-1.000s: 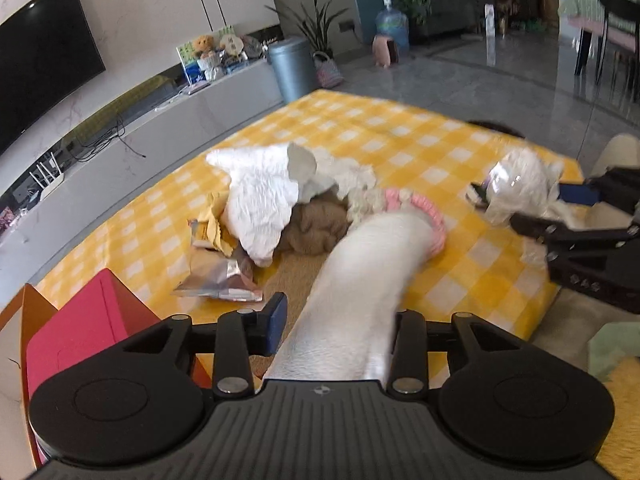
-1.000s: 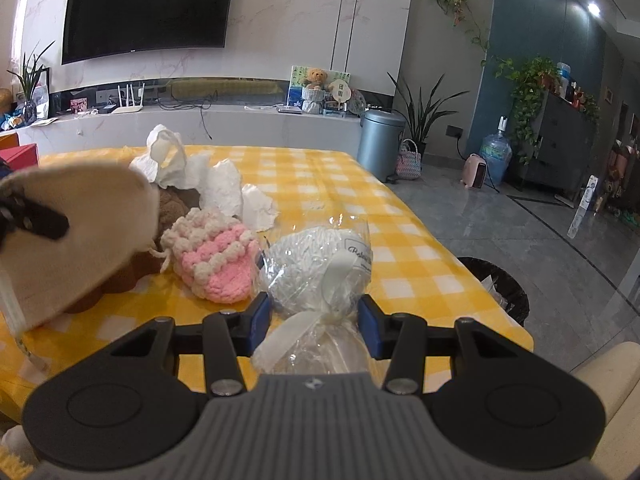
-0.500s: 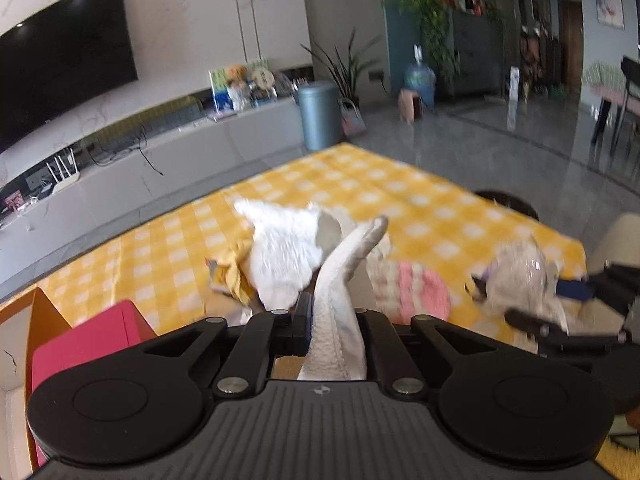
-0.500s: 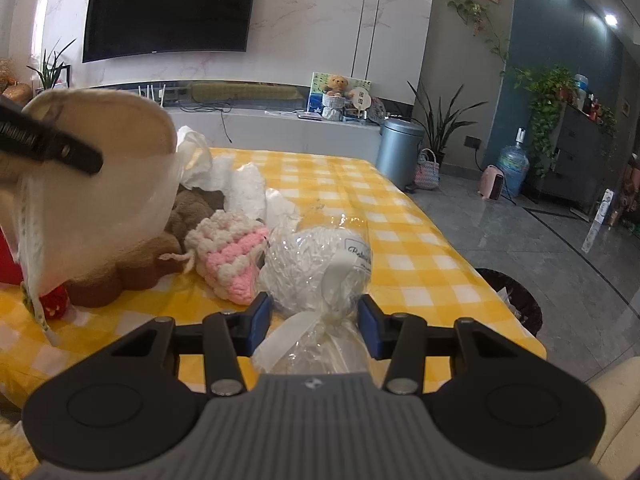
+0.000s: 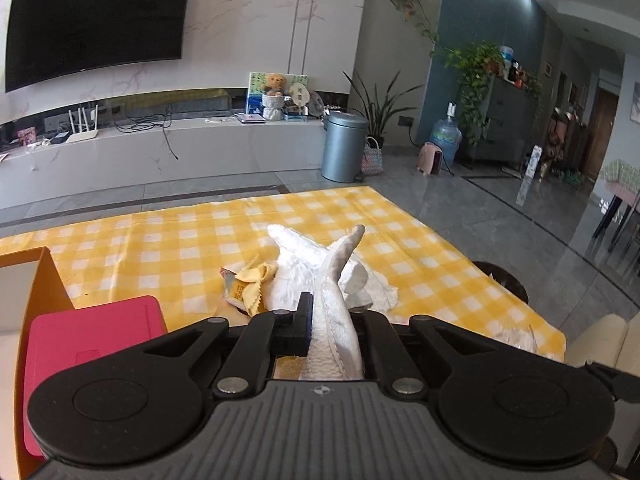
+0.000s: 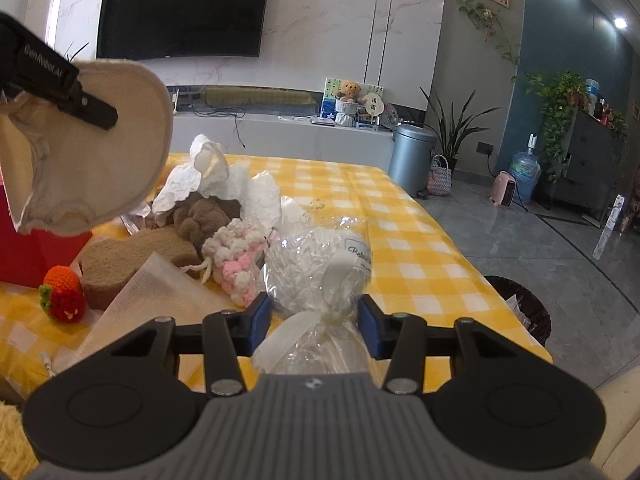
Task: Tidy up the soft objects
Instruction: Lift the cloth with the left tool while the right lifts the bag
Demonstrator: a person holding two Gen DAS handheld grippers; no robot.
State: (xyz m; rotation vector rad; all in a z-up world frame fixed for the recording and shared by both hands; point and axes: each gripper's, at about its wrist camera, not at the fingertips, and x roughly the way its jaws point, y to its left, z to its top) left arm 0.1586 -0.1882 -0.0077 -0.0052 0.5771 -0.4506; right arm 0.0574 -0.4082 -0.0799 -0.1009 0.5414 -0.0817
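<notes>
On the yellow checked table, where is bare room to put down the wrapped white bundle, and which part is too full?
Bare checked cloth runs right of the wrapped white bundle to the table edge, and beyond the white paper heap toward the far edge. It is crowded left of the bundle: pink crochet piece, brown plush, crochet strawberry.

Left wrist view: looks forward and slightly down along the left gripper (image 5: 332, 322), from above the yellow checked table (image 5: 168, 240) toward the TV wall (image 5: 96, 20). Right wrist view: sits lower, near the table edge, faces the same wall. Shared: table, crumpled white paper (image 6: 208, 178), grey bin (image 5: 344, 146).
</notes>
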